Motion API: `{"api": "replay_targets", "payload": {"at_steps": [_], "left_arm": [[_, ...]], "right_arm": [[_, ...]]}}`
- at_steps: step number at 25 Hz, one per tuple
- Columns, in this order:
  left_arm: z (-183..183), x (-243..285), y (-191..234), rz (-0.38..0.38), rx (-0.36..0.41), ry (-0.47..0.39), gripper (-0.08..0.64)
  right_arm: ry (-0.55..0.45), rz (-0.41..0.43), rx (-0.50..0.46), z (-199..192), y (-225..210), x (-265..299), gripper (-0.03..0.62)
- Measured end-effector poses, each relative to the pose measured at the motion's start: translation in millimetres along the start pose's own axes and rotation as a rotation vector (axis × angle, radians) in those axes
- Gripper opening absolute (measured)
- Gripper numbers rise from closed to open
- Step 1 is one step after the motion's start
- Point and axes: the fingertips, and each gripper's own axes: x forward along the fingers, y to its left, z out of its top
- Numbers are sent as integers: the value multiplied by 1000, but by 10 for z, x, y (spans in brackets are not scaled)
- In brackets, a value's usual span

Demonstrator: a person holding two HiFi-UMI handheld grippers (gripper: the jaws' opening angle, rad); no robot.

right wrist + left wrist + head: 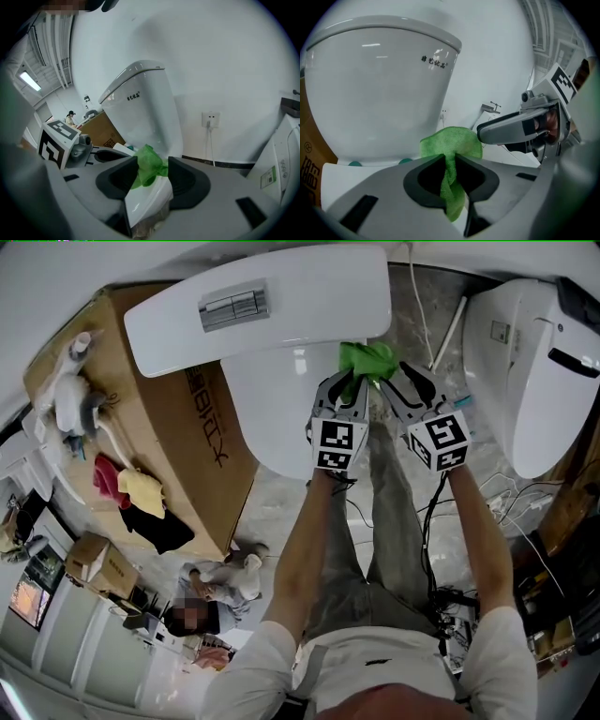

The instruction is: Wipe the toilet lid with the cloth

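Fingers (423, 178) on the left gripper (450, 161) are pinching the green cloth (451, 139) tight, and the right gripper (152, 171) fingers (188, 182) are squeezing another bunch of it. Cloth's sitting scrunched between both, at the toilet lid (272, 404) edge near the tank (300, 292).

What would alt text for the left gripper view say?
The left tool pinches a green cloth between its closed jaws. A white toilet rises behind, and the right tool reaches in from the right.
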Motion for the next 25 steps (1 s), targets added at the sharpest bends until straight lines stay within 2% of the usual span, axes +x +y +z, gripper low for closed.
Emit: {"api": "replay_targets", "payload": {"at_steps": [10, 17, 25], "left_arm": [[-307, 356, 29, -29, -5, 80, 81], [-418, 448, 210, -18, -28, 134, 81], [-466, 398, 410, -7, -46, 148, 82]], "right_arm": [[26, -14, -16, -135, -55, 116, 200], [39, -23, -16, -156, 15, 176, 200], [53, -11, -22, -191, 192, 269, 201]]}}
